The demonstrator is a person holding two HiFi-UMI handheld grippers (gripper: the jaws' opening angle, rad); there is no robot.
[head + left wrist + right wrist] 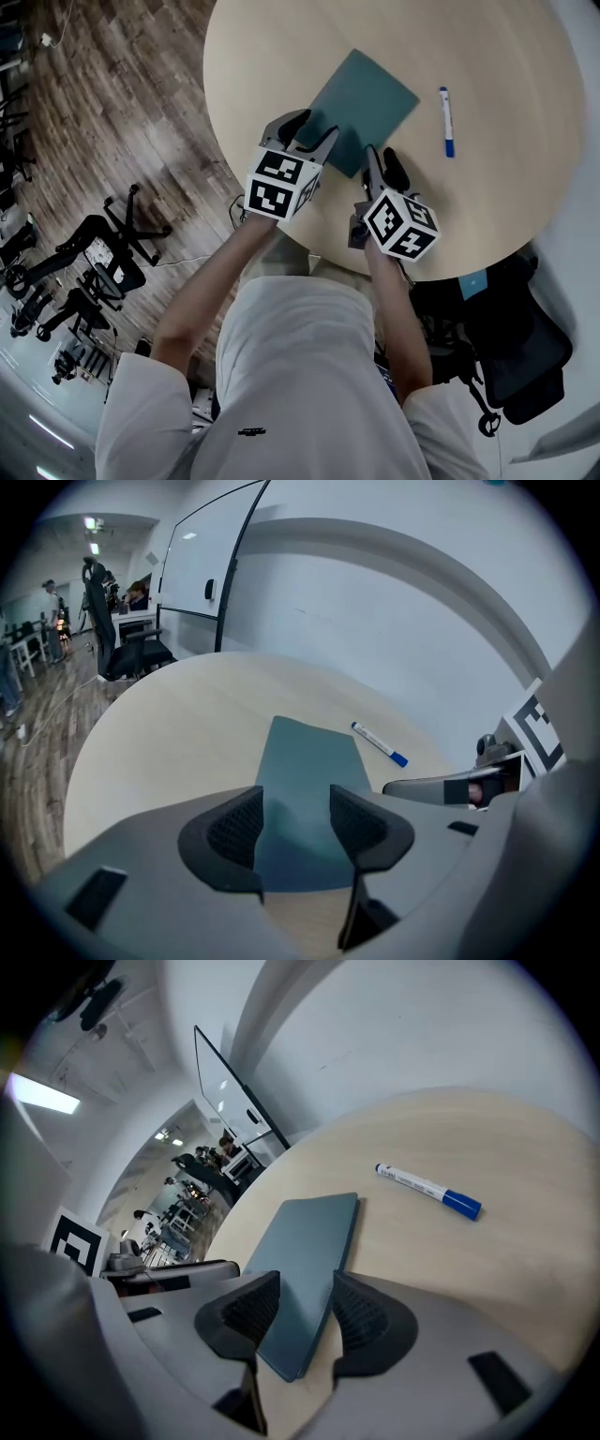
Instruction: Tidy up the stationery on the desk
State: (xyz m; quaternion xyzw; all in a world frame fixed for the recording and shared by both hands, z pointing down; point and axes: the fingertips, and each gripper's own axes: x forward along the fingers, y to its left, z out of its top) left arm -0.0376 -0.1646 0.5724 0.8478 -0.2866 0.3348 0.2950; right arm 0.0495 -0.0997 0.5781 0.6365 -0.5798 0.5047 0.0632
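A teal notebook [366, 103] lies flat on the round beige table [281, 56]. To its right lies a white marker with a blue cap [446, 120]. My left gripper [309, 131] hovers open over the notebook's near left corner; the notebook [305, 761] shows in the gap between its jaws [295, 827]. My right gripper [382, 161] stands open at the notebook's near right edge, and that edge [309, 1241] runs between its jaws [298, 1312]. Neither gripper holds anything. The marker [379, 743] lies beyond the notebook, also seen as the marker [428, 1190] in the right gripper view.
The table's near edge is just below both grippers. A black office chair [511, 347] stands by the table at lower right. Several chair bases [103, 253] crowd the wooden floor at left. A whiteboard [202, 564] hangs on the far wall.
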